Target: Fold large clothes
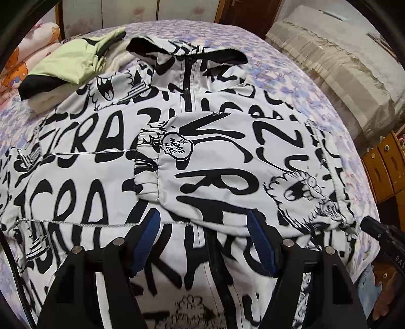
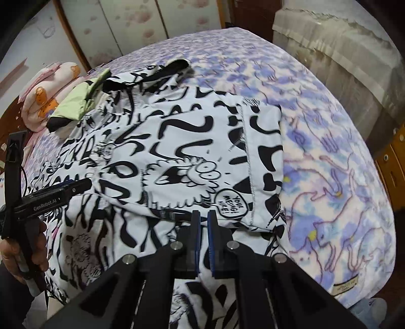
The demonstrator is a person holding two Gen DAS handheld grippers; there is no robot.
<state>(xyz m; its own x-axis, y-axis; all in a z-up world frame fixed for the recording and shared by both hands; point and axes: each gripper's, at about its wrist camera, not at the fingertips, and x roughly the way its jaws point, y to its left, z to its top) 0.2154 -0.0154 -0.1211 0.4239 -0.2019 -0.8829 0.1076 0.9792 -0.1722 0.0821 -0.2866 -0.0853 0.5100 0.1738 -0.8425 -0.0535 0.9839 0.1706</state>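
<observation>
Left gripper (image 1: 205, 220): jaws apart, nothing between them, above the jacket (image 1: 101, 157). Right gripper (image 2: 204, 217): jaws nearly together with a thin gap, empty, at the folded sleeve (image 2: 192, 151) edge. The jacket lies spread on the bed (image 2: 329, 164), sleeve folded across its front. Beyond its collar lies a green garment (image 1: 68, 63).

My left wrist camera looks steeply down from close above the printed jacket (image 1: 106, 157), facing the bed's (image 1: 291, 83) far end past its own fingers. My right wrist camera looks down likewise from further right, its tips by the folded sleeve (image 2: 192, 151). Both share jacket, green garment (image 1: 68, 63) and wardrobe (image 2: 152, 22)
</observation>
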